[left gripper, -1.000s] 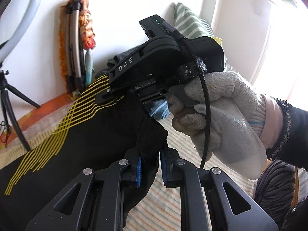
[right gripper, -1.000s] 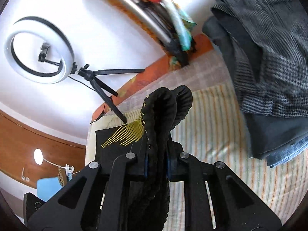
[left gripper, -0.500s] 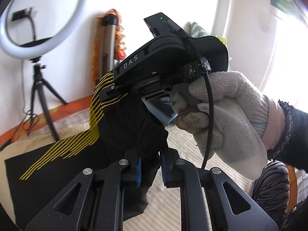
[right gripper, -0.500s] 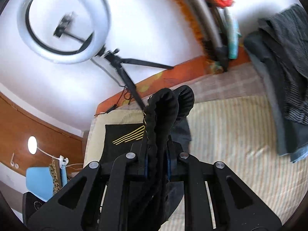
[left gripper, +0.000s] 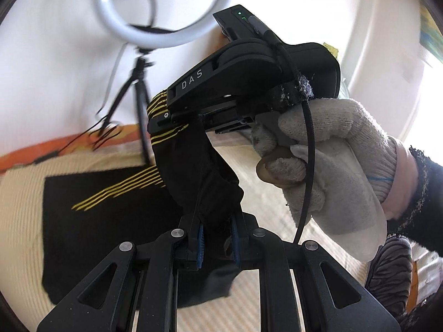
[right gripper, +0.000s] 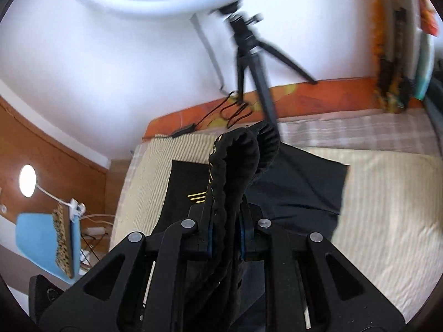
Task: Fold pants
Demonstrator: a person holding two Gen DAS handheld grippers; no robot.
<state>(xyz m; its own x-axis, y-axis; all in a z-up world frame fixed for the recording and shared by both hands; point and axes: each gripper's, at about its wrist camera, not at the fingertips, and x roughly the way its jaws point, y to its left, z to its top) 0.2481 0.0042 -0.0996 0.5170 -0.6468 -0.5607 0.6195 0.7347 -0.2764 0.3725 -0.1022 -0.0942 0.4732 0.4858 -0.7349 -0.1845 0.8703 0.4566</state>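
Observation:
The black pants with yellow stripes (left gripper: pixel 110 221) lie partly on the striped bed (left gripper: pixel 22 193), with one end lifted. My left gripper (left gripper: pixel 217 242) is shut on a bunch of the black fabric. My right gripper (right gripper: pixel 225 235) is shut on the ribbed waistband (right gripper: pixel 238 160), which stands up between its fingers. In the left wrist view the right gripper's body (left gripper: pixel 249 74) is just ahead, held by a white gloved hand (left gripper: pixel 332 171), with the striped fabric clamped at its tip. The rest of the pants (right gripper: pixel 299 182) spreads flat on the bed below.
A ring light (left gripper: pixel 163 8) on a black tripod (right gripper: pixel 249 63) stands at the bed's far edge against the white wall, with a black cable (right gripper: pixel 229 110) on the orange border. A wooden panel and a blue chair (right gripper: pixel 41 243) are at the left.
Both grippers have swung left with the pants held; the ring light and tripod have come toward the centre, and the pile of clothes has left the right wrist view.

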